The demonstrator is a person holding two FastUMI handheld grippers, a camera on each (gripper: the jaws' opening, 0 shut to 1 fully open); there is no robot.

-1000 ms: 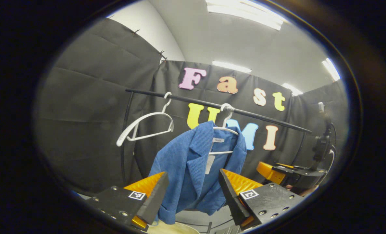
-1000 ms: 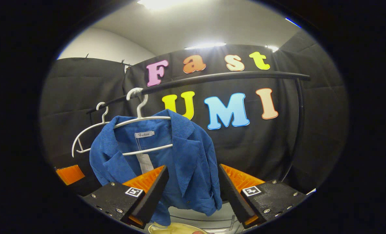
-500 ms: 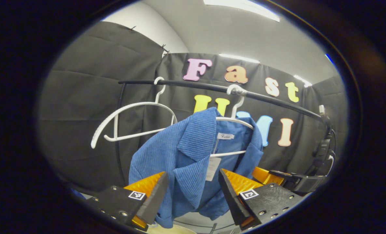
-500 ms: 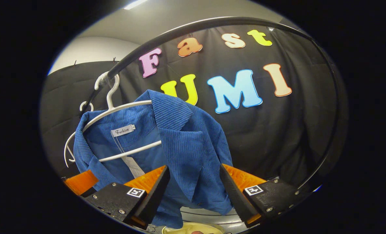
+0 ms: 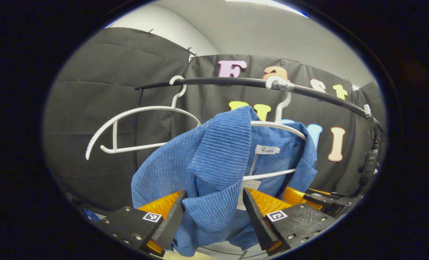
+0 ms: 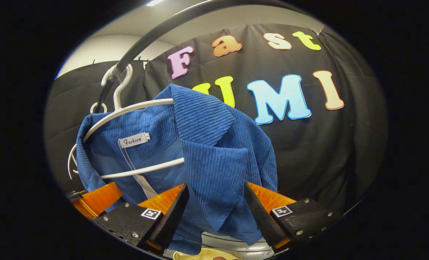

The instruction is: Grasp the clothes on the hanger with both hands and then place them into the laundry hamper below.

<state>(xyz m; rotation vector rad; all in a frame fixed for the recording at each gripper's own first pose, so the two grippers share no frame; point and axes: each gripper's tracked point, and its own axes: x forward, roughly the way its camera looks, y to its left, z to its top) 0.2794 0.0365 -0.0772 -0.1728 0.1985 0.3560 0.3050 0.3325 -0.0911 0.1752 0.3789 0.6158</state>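
Over the preceding second both grippers had closed in on the blue corduroy jacket (image 5: 214, 169), which grew markedly larger in each view. The jacket hung on a white hanger (image 5: 283, 126) hooked over the black rail (image 5: 218, 81); a second, empty white hanger (image 5: 135, 119) hung on the rail to its left.

In the left gripper view, the left gripper (image 5: 213, 213) stood with its jaws apart, one lapel and front panel now lying between the fingers, where earlier the fabric had been farther ahead. Whether either finger touched the cloth could not be told. The right gripper's orange finger (image 5: 293, 195) showed just beyond, low at the right.

In the right gripper view, the right gripper (image 6: 216, 211) was likewise spread, the opposite lapel hanging between its fingers.

A pale rim at the bottom edge (image 6: 203, 255), below the jacket, was judged to be the laundry hamper.

Assessment: the approach appeared complete; the next step called for both grippers to close on the lapels before lifting the jacket clear.
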